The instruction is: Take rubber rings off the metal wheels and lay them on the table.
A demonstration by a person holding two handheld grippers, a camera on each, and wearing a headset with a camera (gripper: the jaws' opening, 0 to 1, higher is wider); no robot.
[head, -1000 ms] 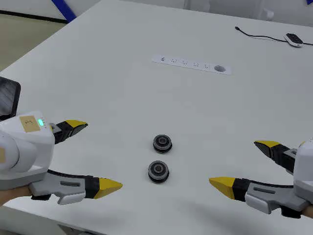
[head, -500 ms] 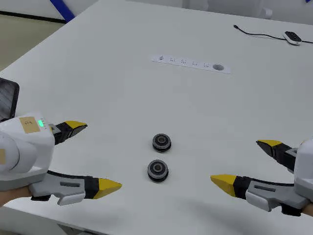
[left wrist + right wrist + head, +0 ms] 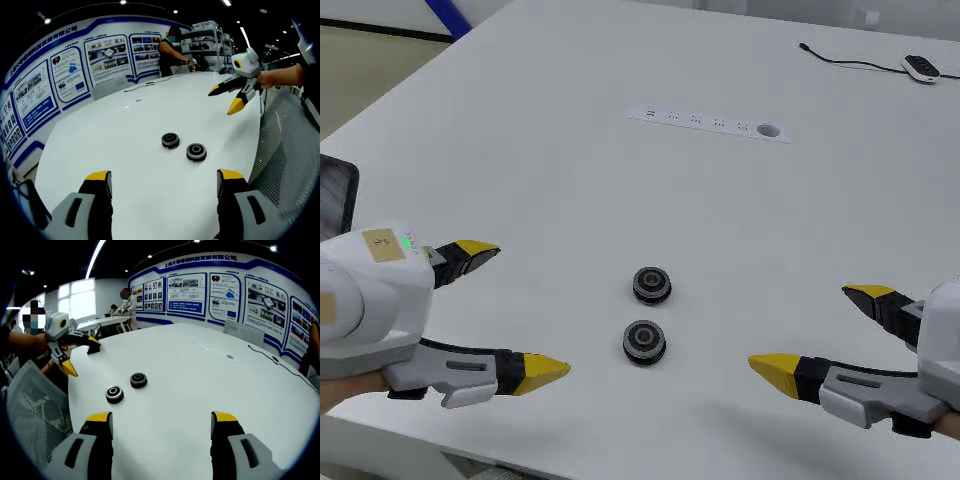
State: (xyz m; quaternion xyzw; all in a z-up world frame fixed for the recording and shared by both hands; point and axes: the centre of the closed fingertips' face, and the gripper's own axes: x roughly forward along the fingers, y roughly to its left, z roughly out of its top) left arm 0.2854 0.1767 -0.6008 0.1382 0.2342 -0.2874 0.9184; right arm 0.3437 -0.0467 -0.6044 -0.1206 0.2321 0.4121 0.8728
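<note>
Your left tool (image 3: pixel 525 310) and right tool (image 3: pixel 808 328): wide, empty, flanking lower wheel (image 3: pixel 644 341) and upper wheel (image 3: pixel 652 284) mid-frame, probably staged to brace and strip.

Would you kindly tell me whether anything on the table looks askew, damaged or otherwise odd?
Nothing stands out. The far wheel and near wheel lie flat on the table, apart, dark rings on. The left gripper and right gripper hang open either side, touching nothing.

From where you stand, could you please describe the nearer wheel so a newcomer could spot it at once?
On the white table, two dark wheels lie between the left tool and the right tool. It is the nearer wheel, closest to the person; the farther wheel lies toward the power strip.
</note>
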